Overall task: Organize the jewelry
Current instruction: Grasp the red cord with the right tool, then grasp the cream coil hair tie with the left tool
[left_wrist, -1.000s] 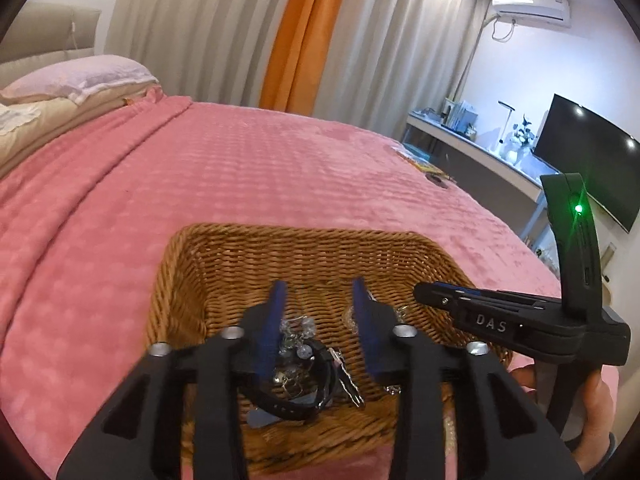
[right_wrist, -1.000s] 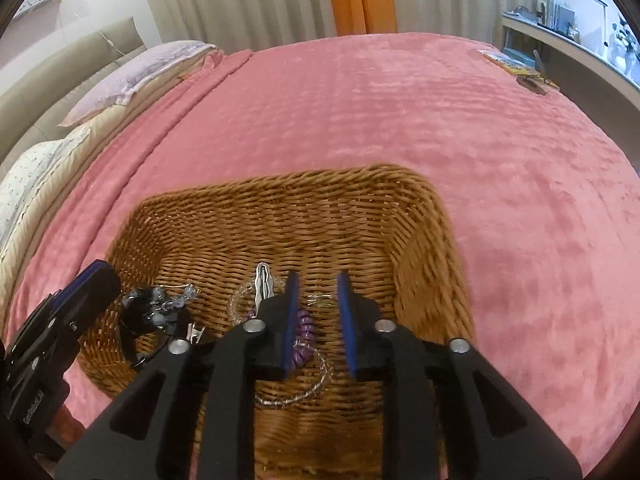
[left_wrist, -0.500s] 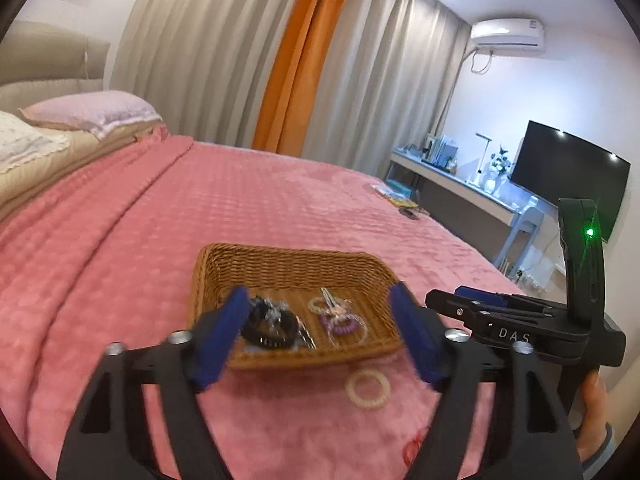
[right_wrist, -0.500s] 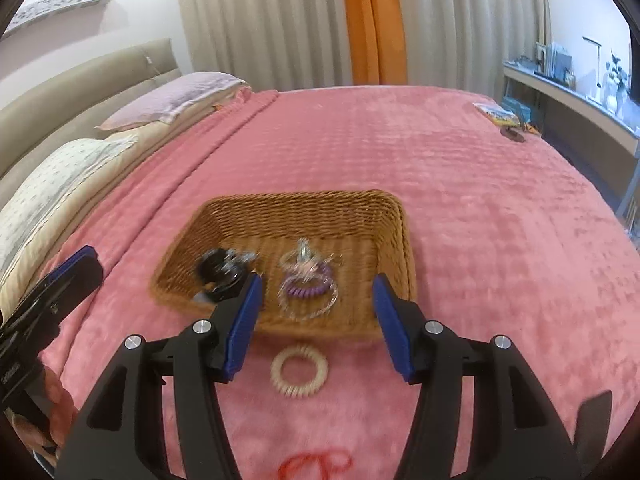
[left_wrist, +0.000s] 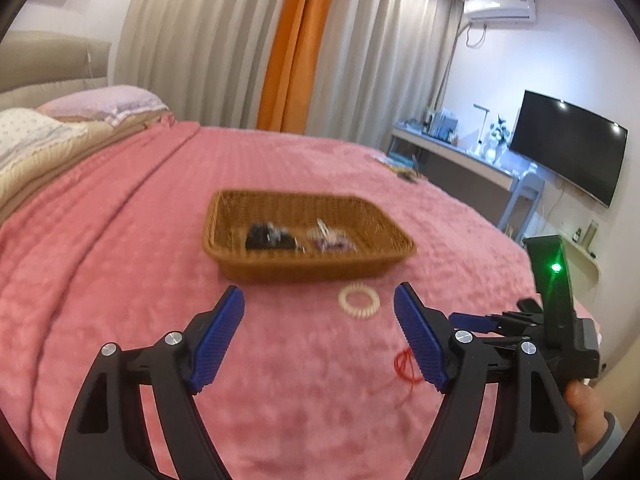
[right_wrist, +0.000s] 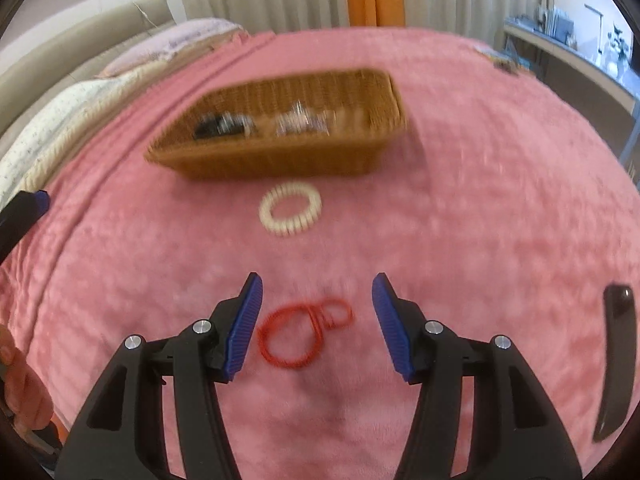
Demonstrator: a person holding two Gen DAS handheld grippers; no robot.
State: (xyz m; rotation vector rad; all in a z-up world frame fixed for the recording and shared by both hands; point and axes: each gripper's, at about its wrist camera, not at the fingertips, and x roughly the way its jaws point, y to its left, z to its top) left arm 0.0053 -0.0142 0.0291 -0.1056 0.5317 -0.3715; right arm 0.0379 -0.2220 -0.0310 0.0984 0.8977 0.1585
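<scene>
Only right view: red cord (right_wrist: 305, 334) whole, looped

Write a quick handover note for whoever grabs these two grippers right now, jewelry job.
Left gripper: jaws open, empty, above the blanket.
Right gripper: jaws open, empty, red string bracelet lies between them on the pink blanket.
Wicker basket already holds a dark piece and a silvery-purple cluster.
Left to do: red bracelet and cream coil ring, lying before the basket, go in.
</scene>
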